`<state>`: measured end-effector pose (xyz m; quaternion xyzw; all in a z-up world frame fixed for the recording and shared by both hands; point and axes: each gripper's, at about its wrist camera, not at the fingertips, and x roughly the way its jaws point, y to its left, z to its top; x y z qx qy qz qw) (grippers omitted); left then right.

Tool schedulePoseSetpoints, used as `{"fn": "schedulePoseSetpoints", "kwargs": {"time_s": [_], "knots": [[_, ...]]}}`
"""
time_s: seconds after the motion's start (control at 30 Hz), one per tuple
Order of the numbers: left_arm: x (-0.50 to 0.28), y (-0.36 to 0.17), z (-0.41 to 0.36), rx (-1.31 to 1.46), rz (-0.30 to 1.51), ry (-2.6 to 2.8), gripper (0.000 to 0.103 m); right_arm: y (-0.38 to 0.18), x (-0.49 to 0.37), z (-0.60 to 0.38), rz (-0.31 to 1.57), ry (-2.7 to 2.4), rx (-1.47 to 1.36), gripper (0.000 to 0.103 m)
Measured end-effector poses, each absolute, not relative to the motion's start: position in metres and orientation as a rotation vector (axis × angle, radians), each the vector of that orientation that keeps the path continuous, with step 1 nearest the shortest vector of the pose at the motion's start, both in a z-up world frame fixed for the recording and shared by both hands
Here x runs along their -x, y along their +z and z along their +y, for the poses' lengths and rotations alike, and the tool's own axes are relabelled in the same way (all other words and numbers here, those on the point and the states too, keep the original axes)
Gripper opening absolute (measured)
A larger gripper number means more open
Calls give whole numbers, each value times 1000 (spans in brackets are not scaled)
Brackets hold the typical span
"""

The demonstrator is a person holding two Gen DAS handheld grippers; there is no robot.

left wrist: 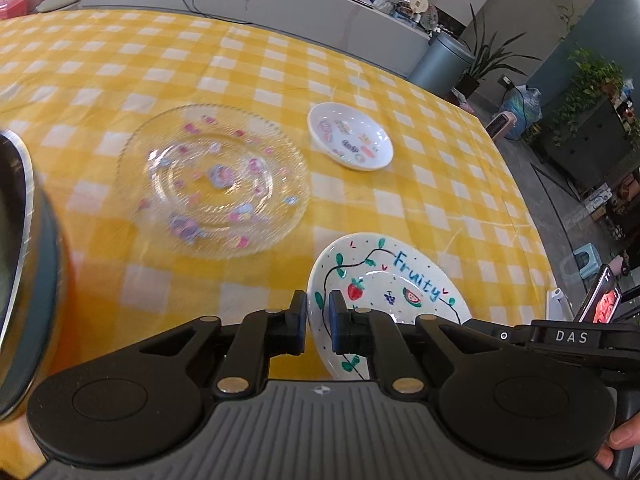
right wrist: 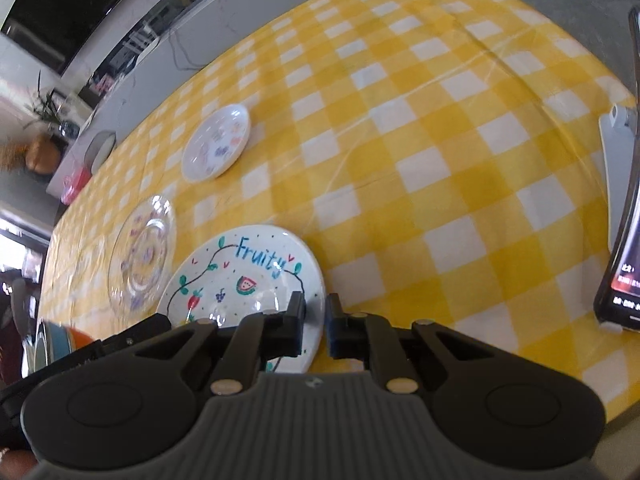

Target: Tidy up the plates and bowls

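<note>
Gripping: both grippers are clamped on one white ceramic plate painted with fruit and the word "Fruity", one on each side of its rim.
Left gripper: jaws nearly together, pinching the plate's left rim, with one pad above and one below the edge.
Right gripper: jaws likewise nearly closed on the plate's opposite, right rim.
Plate position: it lies between the two tools over the near part of the yellow-and-white checked tablecloth; whether it has cleared the cloth I cannot tell.
Key relation: the clear glass plate with pink and blue flower prints sits just beyond and to the left of the held plate, closer to the left gripper; I judge it the likely stacking base.
Other dish: a small white saucer with coloured prints stands farther back, well apart from both.
Edges: the table's right edge is near the right hand, where a propped phone stands.
Left side: a metal-rimmed bowl crowds the left margin.
Open room: bare cloth lies ahead and to the right.
</note>
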<state>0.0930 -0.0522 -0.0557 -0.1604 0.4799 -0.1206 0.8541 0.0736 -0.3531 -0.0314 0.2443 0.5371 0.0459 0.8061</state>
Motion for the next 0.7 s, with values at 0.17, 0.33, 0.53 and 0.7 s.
{"fn": "schedulePoseSetpoints", "kwargs": {"time_s": [0.17, 0.33, 0.53, 0.7], "knots": [[-83, -59, -45, 353, 1022, -239, 12, -28, -66, -343, 1168, 115, -467, 9], [-77, -62, -44, 336, 1013, -218, 12, -34, -68, -334, 1208, 125, -428, 9], [-75, -65, -46, 314, 1022, -209, 12, -40, -70, -328, 1252, 125, -392, 10], [-76, -70, -46, 295, 1052, -198, 13, -40, -70, -326, 1246, 128, -386, 9]]}}
